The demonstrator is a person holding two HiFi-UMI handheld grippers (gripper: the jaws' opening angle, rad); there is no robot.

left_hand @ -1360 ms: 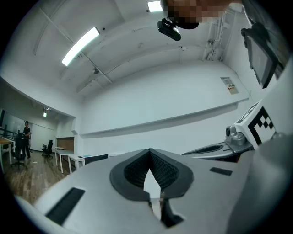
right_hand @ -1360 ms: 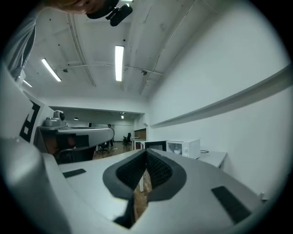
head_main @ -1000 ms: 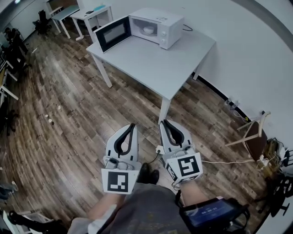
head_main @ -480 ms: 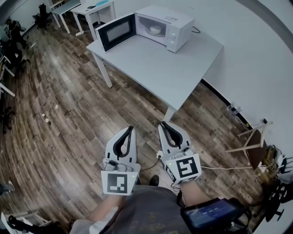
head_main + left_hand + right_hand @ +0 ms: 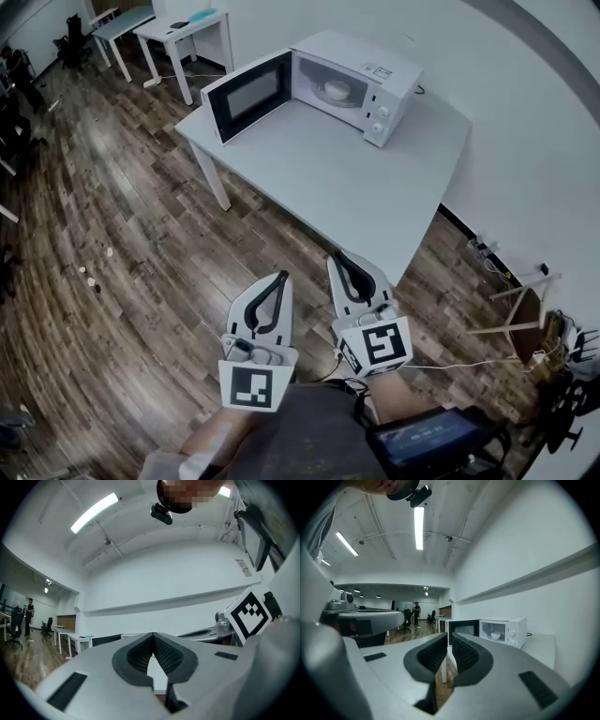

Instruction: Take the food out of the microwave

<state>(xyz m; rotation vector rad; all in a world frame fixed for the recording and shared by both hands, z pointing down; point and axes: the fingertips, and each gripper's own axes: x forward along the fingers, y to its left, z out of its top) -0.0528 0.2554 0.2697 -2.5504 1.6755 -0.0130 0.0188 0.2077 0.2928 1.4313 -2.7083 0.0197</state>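
Observation:
A white microwave (image 5: 361, 75) stands at the far end of a grey table (image 5: 347, 187), its door (image 5: 246, 94) swung open to the left. Inside sits a white bowl (image 5: 336, 91) of food. The right gripper view shows the microwave (image 5: 506, 631), the bowl (image 5: 495, 635) and the door (image 5: 464, 627) well ahead. Both grippers are held side by side near the table's near corner, over the wooden floor. My left gripper (image 5: 279, 276) (image 5: 152, 634) is shut and empty. My right gripper (image 5: 337, 254) (image 5: 448, 646) is shut and empty too.
White desks (image 5: 178, 28) stand at the back left with office chairs (image 5: 75, 37) beyond. A wooden stand (image 5: 520, 295) and cables lie by the white wall at the right. A person (image 5: 416, 612) stands far off in the room.
Both grippers have moved together toward the table, staying shut. The microwave and table have come closer and now sit lower and larger in the head view.

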